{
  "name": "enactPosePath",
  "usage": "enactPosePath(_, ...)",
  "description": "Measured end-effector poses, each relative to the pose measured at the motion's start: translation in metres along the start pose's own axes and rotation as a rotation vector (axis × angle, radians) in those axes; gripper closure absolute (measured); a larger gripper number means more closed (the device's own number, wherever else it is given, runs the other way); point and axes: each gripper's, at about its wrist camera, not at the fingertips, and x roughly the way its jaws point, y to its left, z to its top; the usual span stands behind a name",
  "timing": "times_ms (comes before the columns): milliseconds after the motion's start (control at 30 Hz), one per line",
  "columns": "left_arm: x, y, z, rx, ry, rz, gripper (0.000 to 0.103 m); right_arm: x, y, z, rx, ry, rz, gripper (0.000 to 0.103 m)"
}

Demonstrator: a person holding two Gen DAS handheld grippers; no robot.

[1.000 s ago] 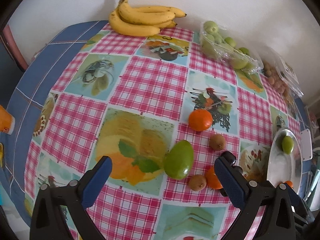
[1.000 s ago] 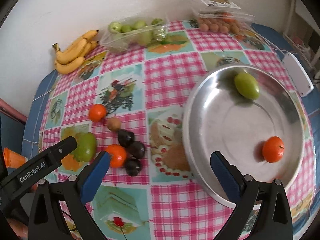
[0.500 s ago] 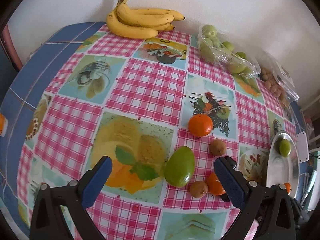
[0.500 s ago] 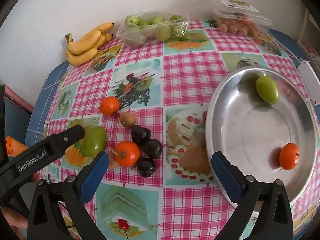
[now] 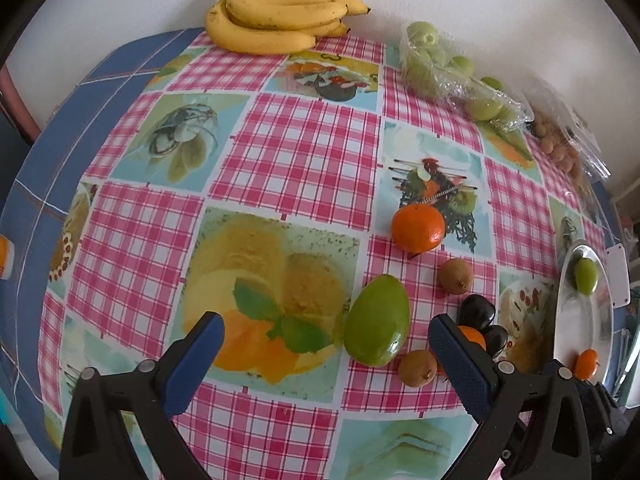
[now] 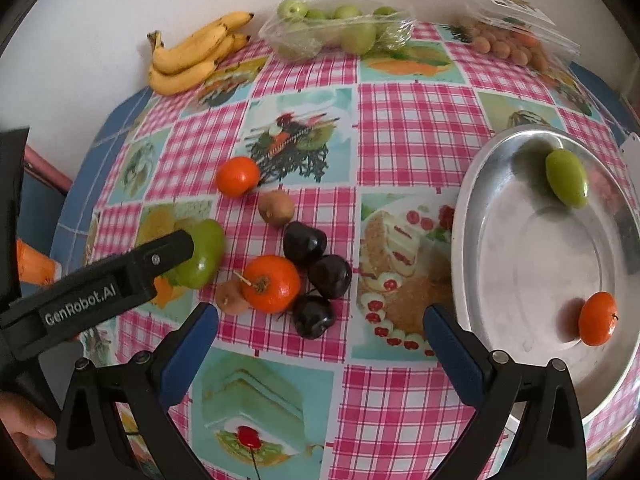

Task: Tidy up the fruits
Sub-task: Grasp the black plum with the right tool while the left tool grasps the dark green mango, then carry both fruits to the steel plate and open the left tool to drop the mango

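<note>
Both views have drawn in toward the loose fruit cluster compared with a second ago: the fruit reads larger and more central, and the metal tray (image 6: 472,216) has slid toward the right edge of the right wrist view. Judgement: attention has swung from the tray to the next pick.

Left gripper (image 5: 326,350): jaws wide apart, empty, hovering with the green mango (image 5: 377,320) between them, nearer the right finger. Earlier the mango sat a little farther ahead of the jaws; likely the next grab, though I cannot tell height above the surface.

Right gripper (image 6: 320,338): jaws spread, holding nothing, aimed at the near orange (image 6: 271,283) and the three dark plums (image 6: 316,276) touching it.

Loose on the surface, mid-way between the near edge and the wall edge: a second orange (image 5: 418,227), one kiwi (image 5: 455,276) beyond the plums, another kiwi (image 5: 417,367) tucked against the near orange.

The tray at the right edge already holds a small green fruit (image 6: 567,182) and an orange (image 6: 598,318), well apart. Same contents as before, so nothing new delivered.

Along the wall edge: bananas (image 5: 276,24), bagged green fruit (image 6: 340,28), and a pack of small brown fruit (image 6: 508,46), kind unclear.
</note>
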Motion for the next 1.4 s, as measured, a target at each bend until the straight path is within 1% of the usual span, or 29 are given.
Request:
enactPosePath(67,0.001,-0.002,0.0,0.012,-0.002,0.005,0.0,0.001,0.0,-0.001,-0.003,0.003,-0.019,0.001)
enactPosePath(167,0.002,-0.004,0.0,0.025,-0.001,0.015,0.0,0.0,-0.007,-0.003,0.036,-0.011,-0.006,0.001)
enactPosePath(333,0.008,-0.007,-0.001,0.027,0.016,-0.003,0.0,0.003,-0.009,-0.005,0.03,0.001,-0.025,0.002)
enactPosePath(467,0.011,-0.01,-0.001,0.035,0.02,-0.016,0.001,0.007,-0.008,-0.007,0.03,0.016,-0.021,0.003)
enactPosePath(500,0.011,-0.01,-0.001,0.032,0.022,-0.022,0.001,0.008,-0.009,-0.008,0.03,0.017,-0.021,0.005)
enactPosePath(567,0.011,-0.01,-0.001,0.028,0.025,-0.033,0.003,0.009,-0.008,-0.008,0.026,0.023,-0.02,0.021)
enactPosePath(633,0.013,-0.011,-0.001,0.024,0.029,-0.045,0.008,0.013,-0.006,-0.008,0.027,0.033,-0.016,0.03)
enactPosePath(700,0.014,-0.012,0.0,0.026,0.033,-0.053,0.014,0.015,-0.006,-0.009,0.031,0.041,-0.003,0.031)
enactPosePath(767,0.017,-0.013,0.0,0.03,0.038,-0.057,0.017,0.019,-0.005,-0.009,0.03,0.048,0.014,0.043)
enactPosePath(800,0.017,-0.013,0.0,0.032,0.04,-0.062,0.021,0.02,-0.004,-0.009,0.029,0.051,0.018,0.045)
enactPosePath(933,0.021,-0.015,0.0,0.032,0.053,-0.081,0.027,0.022,-0.001,-0.009,0.023,0.053,0.027,0.051)
enactPosePath(1000,0.022,-0.016,0.0,0.029,0.058,-0.091,0.034,0.022,0.0,-0.01,0.021,0.053,0.037,0.055)
enactPosePath(1100,0.024,-0.018,0.001,0.026,0.062,-0.101,0.036,0.024,0.003,-0.01,0.012,0.056,0.039,0.062)
enactPosePath(1167,0.024,-0.017,0.001,0.024,0.065,-0.109,0.043,0.024,0.004,-0.009,0.011,0.056,0.045,0.07)
enactPosePath(1233,0.025,-0.018,0.001,0.022,0.07,-0.12,0.047,0.025,0.005,-0.009,0.007,0.058,0.039,0.074)
enactPosePath(1333,0.026,-0.018,0.0,0.021,0.075,-0.127,0.06,0.026,0.004,-0.008,0.015,0.057,0.044,0.075)
enactPosePath(1400,0.026,-0.018,0.0,0.024,0.072,-0.125,0.062,0.025,0.002,-0.009,0.021,0.058,0.051,0.076)
